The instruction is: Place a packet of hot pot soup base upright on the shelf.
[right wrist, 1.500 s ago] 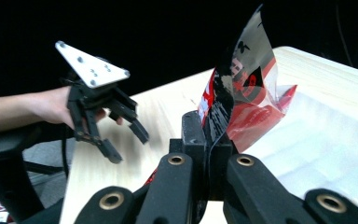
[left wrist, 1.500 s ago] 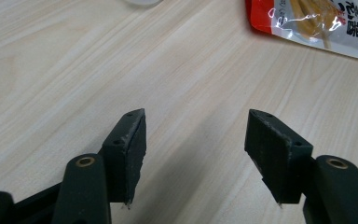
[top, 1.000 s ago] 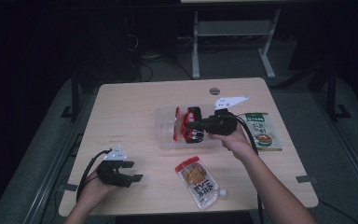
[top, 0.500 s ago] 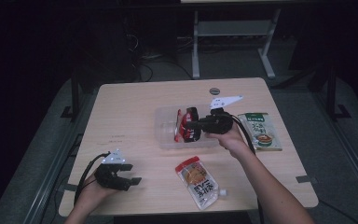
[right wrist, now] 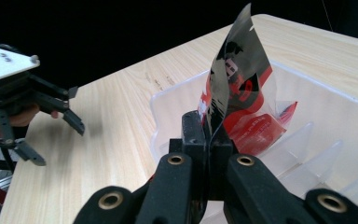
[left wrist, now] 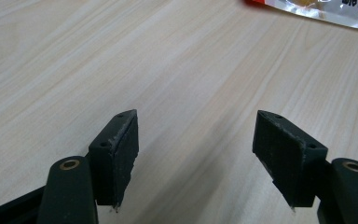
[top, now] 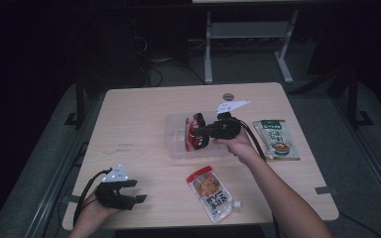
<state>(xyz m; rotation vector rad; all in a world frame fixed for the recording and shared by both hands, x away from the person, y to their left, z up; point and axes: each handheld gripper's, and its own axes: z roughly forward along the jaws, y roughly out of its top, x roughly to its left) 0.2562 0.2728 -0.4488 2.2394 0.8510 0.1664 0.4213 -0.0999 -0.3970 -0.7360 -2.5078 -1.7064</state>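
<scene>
My right gripper [top: 199, 134] [right wrist: 207, 133] is shut on the edge of a red and black foil packet [top: 194, 133] [right wrist: 235, 93], holding it upright over a clear plastic bin [top: 176, 141] [right wrist: 326, 116] at the table's middle. The packet's lower part hangs inside the bin. At the near left corner of the table my left gripper [top: 136, 191] [left wrist: 196, 154] rests low, open, with bare wood between its pads [left wrist: 121, 149].
A red and white pouch [top: 211, 191] [left wrist: 317, 5] lies near the front edge, between the two hands. A green packet [top: 277, 139] lies at the right of the table. A small dark round thing [top: 228, 96] sits near the far edge.
My right gripper has carried the red packet leftward and a little down, over the bin. The left gripper has stayed where it was.
</scene>
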